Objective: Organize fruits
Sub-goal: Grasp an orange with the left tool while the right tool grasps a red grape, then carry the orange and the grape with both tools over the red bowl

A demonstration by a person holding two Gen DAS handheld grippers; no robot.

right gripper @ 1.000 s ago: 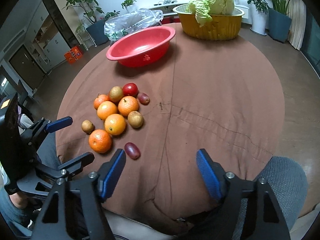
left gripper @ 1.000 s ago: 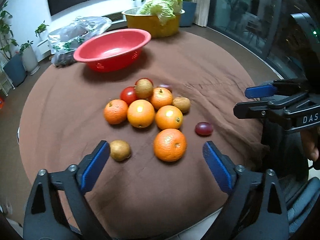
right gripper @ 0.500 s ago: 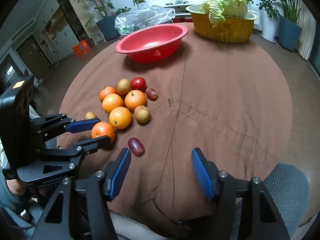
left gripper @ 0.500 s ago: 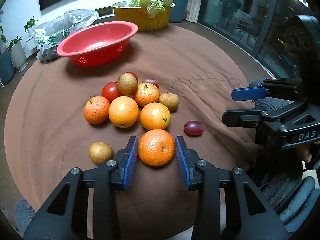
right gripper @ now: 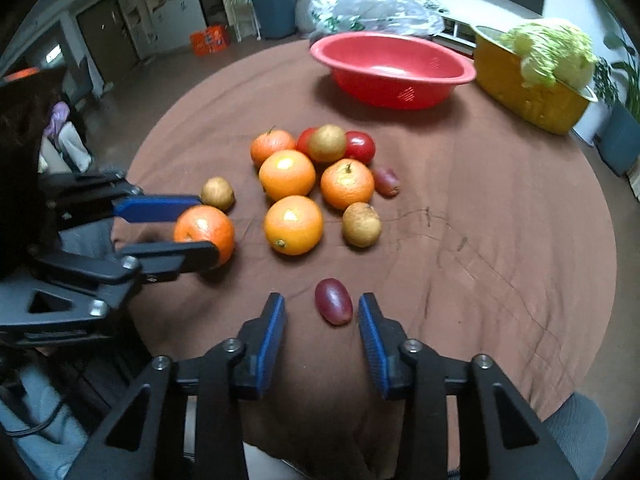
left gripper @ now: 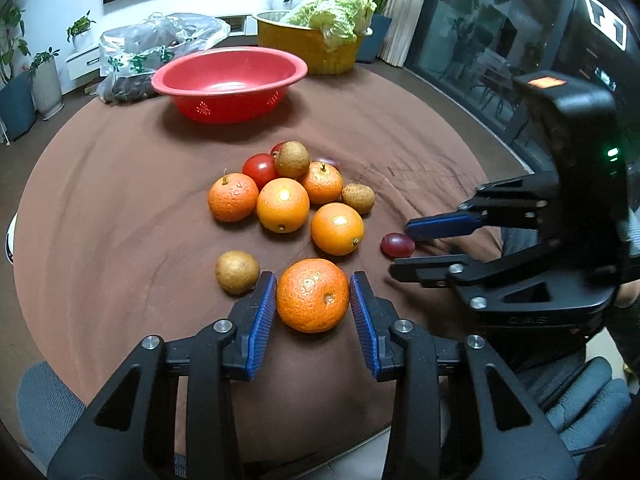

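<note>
On the brown cloth lies a pile of oranges (left gripper: 283, 205), brown round fruits (left gripper: 291, 159) and red tomatoes (left gripper: 259, 167). The nearest orange (left gripper: 313, 295) sits between the blue pads of my left gripper (left gripper: 313, 285), which is shut on it; the right wrist view shows the same grip (right gripper: 204, 227). A dark red grape (right gripper: 333, 301) lies on the cloth between the pads of my right gripper (right gripper: 322, 301). Its jaws are closing, with a gap still on each side of the grape. A red basket bowl (left gripper: 230, 80) stands behind the pile.
A yellow basin (left gripper: 308, 46) holding a cabbage (left gripper: 340, 10) stands at the back, beside a clear plastic bag (left gripper: 160, 46). A lone brown fruit (left gripper: 237, 272) lies just left of my left gripper. The table's front edge runs under both grippers; potted plants line the room.
My left gripper closed from wide open onto the nearest orange. My right gripper swung left over the grape, rolled, and narrowed its jaws around it.
</note>
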